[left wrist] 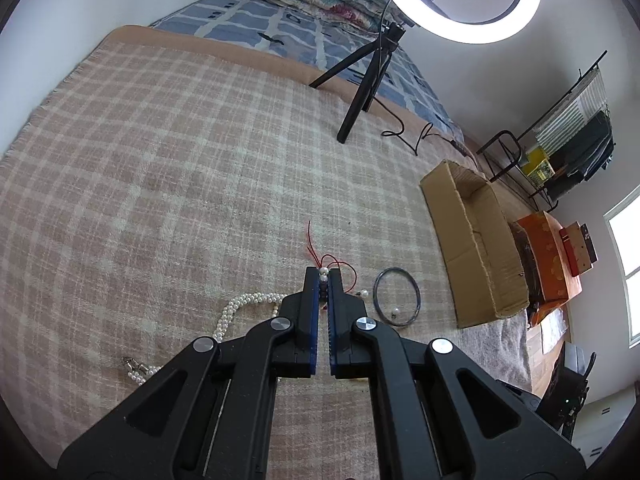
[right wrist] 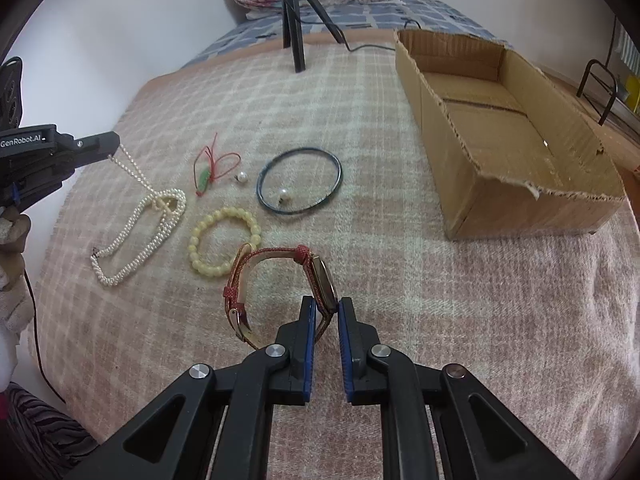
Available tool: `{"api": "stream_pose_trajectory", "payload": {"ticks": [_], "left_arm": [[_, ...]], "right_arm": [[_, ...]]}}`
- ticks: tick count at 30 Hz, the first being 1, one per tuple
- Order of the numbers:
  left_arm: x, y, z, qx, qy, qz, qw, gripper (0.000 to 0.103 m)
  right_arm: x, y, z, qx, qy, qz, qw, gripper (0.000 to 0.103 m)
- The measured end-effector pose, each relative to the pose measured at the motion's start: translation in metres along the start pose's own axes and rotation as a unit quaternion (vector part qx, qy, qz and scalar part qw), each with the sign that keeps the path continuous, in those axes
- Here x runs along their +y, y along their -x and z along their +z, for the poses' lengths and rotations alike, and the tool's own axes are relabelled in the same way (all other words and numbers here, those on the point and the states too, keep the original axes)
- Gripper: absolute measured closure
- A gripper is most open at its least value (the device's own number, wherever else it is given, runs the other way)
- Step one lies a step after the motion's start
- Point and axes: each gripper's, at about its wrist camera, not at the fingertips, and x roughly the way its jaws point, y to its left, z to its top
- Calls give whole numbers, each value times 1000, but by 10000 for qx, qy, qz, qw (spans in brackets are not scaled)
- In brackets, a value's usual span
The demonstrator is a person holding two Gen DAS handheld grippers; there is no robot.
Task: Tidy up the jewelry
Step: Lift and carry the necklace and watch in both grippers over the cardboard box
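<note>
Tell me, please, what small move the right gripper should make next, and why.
Probably lift the red-strapped watch and carry it toward the open cardboard box. The right gripper has its pads closed on the watch near the case, while the strap lies on the blanket, and no jewelry shows in the box.

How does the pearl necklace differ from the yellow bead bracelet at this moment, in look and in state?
The pearl necklace is a long, white, doubled strand of tiny beads; the yellow bead bracelet is a short closed ring of larger pale yellow beads. One end of the necklace is pinched in the shut left gripper and lifted off the checked blanket, while the bracelet lies flat and untouched. Both are beaded and sit left of the red-strapped watch.
</note>
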Motion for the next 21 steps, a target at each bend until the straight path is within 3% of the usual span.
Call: {"api": "stream_pose_trajectory", "payload": {"ticks": [21], "left_arm": [[-44,69,17,-709,-372,-593,9950,102]], "right_arm": [[1,61,19,-991,295,-294,9942,94]]}}
